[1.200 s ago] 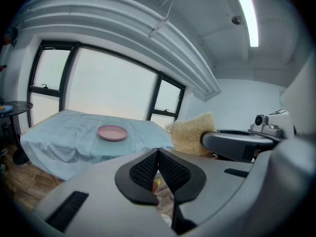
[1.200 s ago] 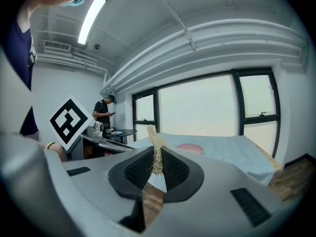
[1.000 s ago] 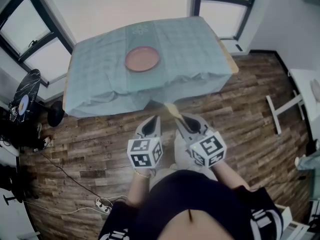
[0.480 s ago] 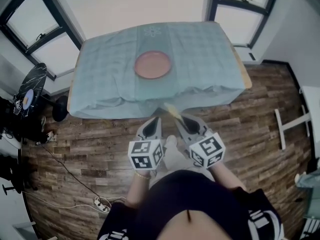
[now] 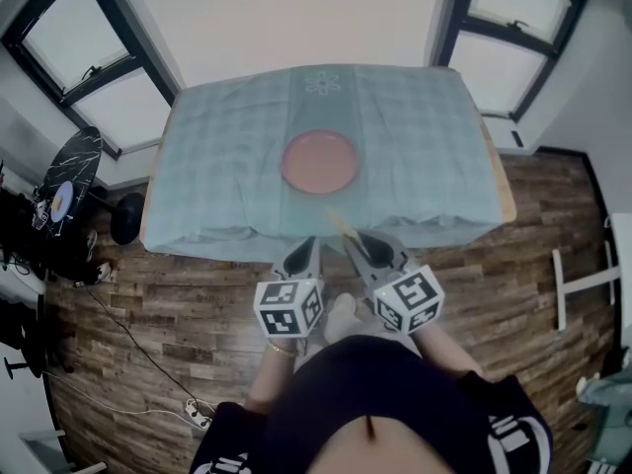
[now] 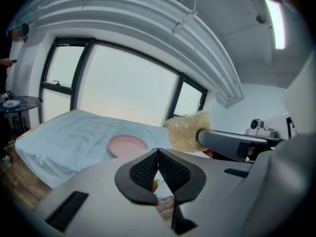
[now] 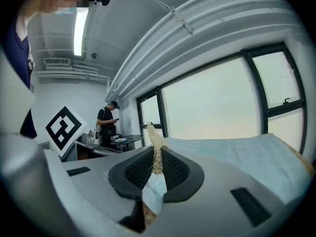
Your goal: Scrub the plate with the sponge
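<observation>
A round pink plate (image 5: 320,162) lies in the middle of a table under a pale blue-green cloth (image 5: 227,156); it also shows in the left gripper view as the plate (image 6: 128,145). My right gripper (image 5: 350,239) is shut on a thin yellow sponge (image 5: 341,223), which stands on edge between its pads (image 7: 157,158). From the left gripper view the sponge (image 6: 186,131) shows broadside at the right. My left gripper (image 5: 301,250) is shut with nothing in it. Both grippers hang over the wooden floor, short of the table's near edge.
Windows (image 5: 99,77) run behind the table. A dark round side table (image 5: 65,182) stands at the left, and cables (image 5: 148,363) trail over the floor. In the right gripper view a person (image 7: 107,122) stands by a counter at the far left.
The table and plate have come nearer and lower in the head view. Both grippers keep their place in front of my body, the sponge still held.
</observation>
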`<state>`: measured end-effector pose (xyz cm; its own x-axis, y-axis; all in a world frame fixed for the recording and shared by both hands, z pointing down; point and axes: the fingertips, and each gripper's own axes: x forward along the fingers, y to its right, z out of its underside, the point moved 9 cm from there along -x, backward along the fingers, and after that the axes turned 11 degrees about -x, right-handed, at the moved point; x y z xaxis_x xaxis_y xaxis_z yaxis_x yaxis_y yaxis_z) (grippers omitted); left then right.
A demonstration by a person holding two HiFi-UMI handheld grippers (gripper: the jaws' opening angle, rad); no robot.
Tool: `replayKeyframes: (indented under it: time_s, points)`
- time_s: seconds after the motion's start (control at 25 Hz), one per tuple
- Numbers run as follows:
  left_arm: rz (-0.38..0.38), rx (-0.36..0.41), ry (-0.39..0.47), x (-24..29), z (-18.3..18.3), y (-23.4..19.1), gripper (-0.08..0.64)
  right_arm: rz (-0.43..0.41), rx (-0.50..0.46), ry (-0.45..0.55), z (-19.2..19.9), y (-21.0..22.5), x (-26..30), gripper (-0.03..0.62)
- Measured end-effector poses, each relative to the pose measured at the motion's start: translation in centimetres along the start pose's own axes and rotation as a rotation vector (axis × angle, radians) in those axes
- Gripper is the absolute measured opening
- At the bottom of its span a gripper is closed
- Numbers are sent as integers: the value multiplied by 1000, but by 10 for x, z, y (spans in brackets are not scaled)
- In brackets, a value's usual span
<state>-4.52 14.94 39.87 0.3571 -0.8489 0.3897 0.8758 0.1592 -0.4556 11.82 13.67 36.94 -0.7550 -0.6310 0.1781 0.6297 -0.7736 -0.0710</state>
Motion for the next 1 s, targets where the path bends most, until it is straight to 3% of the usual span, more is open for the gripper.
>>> replayKeyframes:
  time_s: [0.48, 0.76, 1.0]
  points:
    - [-43, -45, 0, 76, -51, -37, 11, -11, -9, -22, -4, 71, 79, 38]
    - [-54, -56, -6, 115, -65, -53, 11, -33, -12, -77, -4, 103, 107, 38]
    - [-69, -63, -21, 136, -72, -61, 11, 5, 6, -56, 6, 127, 123, 38]
